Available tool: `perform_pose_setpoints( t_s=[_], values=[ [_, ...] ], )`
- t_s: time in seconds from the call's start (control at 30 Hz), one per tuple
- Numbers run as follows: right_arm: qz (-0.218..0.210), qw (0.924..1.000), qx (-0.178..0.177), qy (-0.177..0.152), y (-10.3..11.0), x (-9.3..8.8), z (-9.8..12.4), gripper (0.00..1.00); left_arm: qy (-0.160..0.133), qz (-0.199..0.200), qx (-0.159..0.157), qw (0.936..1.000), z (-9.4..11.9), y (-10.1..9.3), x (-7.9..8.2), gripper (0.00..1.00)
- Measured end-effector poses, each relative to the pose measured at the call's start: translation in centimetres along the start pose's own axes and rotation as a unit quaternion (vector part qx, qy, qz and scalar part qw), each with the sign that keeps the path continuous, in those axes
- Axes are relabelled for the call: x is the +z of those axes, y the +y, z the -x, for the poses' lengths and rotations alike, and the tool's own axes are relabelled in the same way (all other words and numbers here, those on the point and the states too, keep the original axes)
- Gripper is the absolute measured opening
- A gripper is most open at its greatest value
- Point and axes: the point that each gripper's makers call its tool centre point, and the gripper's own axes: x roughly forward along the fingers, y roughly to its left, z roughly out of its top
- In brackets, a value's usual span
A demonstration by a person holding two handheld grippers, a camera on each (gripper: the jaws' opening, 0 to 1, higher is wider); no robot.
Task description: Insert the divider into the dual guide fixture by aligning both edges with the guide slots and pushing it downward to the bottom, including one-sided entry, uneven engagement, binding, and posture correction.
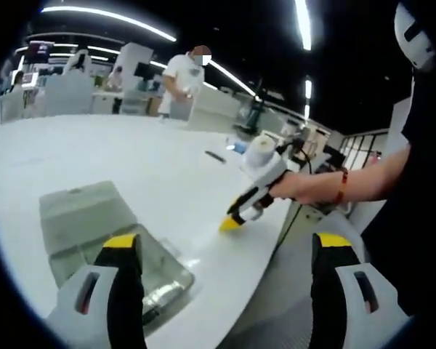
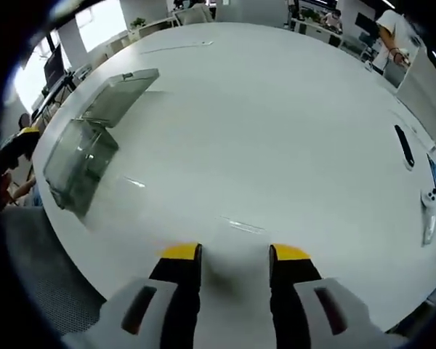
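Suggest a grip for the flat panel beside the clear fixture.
Likely the edge of the flat panel away from the clear fixture, jaws low over the table: it lies flat, so only edges can be pinched, and that side looks free.

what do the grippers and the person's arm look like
Both grippers, left and right, have white bodies, black jaws with yellow tips and dark slots on the sides. The right gripper trails a black cable. The person wears a red wristband and a dark top.
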Motion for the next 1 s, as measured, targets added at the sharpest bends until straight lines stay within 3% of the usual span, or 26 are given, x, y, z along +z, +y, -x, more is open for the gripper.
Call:
perform_pose_setpoints(
  t_s=[0.57, 1.0],
  values=[
    [0.002, 1.0000, 0.003, 0.001, -0.2, -0.2, 0.2, 0.28, -0.004, -0.003, -0.001, 1.0000, 0.1, 0.2, 0.6, 0.95],
    [-0.008, 0.9971, 0.016, -0.074, -0.1, 2.1, 2.0, 0.28, -0.001, -0.007, -0.008, 0.9999, -0.5, -0.7, 0.6, 0.94]
  ],
)
